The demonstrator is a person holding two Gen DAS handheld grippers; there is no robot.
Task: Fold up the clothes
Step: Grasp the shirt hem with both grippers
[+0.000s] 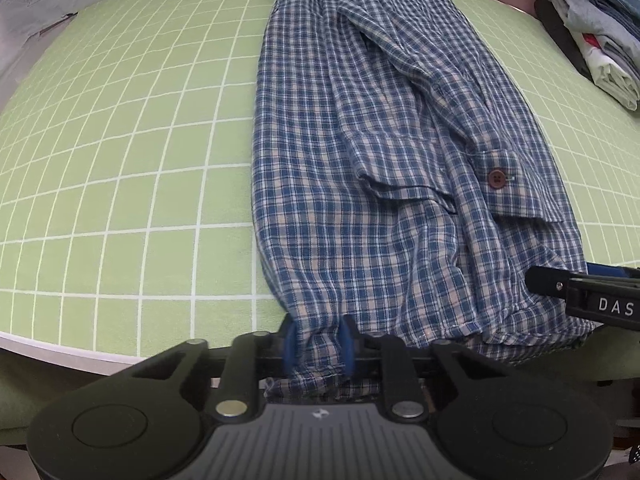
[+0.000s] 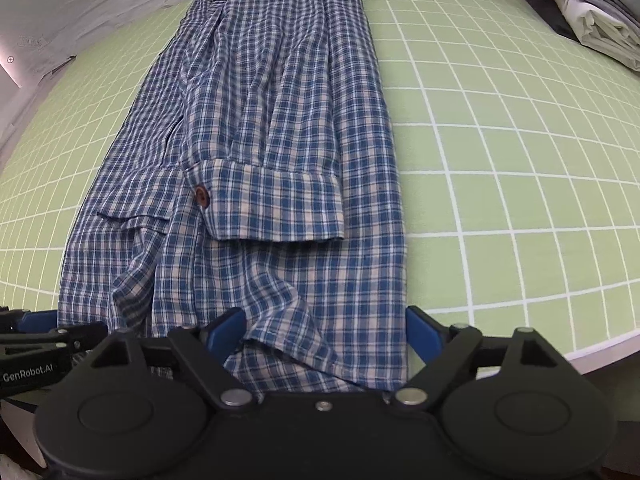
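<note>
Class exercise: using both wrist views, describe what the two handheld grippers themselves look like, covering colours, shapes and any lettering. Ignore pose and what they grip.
Both are matte black plastic. The left gripper has blue finger pads, angular linkage arms with silver pivot pins, round side housings, and a ribbed grey centre panel with a small logo. The right gripper has the same black linkages and blue pads. White lettering shows on each when seen from the other: "DAS" and "GenRobot.AI". No cables or sleeves show.

Green mat [image 1: 120, 140] bare left of plaid shirt [image 1: 360, 160]; folded clothes stack [image 1: 600, 40] blocks far right corner.

The shirt [image 1: 360, 152] lies lengthwise down the middle of the mat [image 1: 140, 160] on the desk, its near hem at the front edge. A pile of folded clothes [image 1: 596, 28] sits at the far right. A cuffed sleeve [image 2: 276, 200] lies on top of the shirt.
</note>
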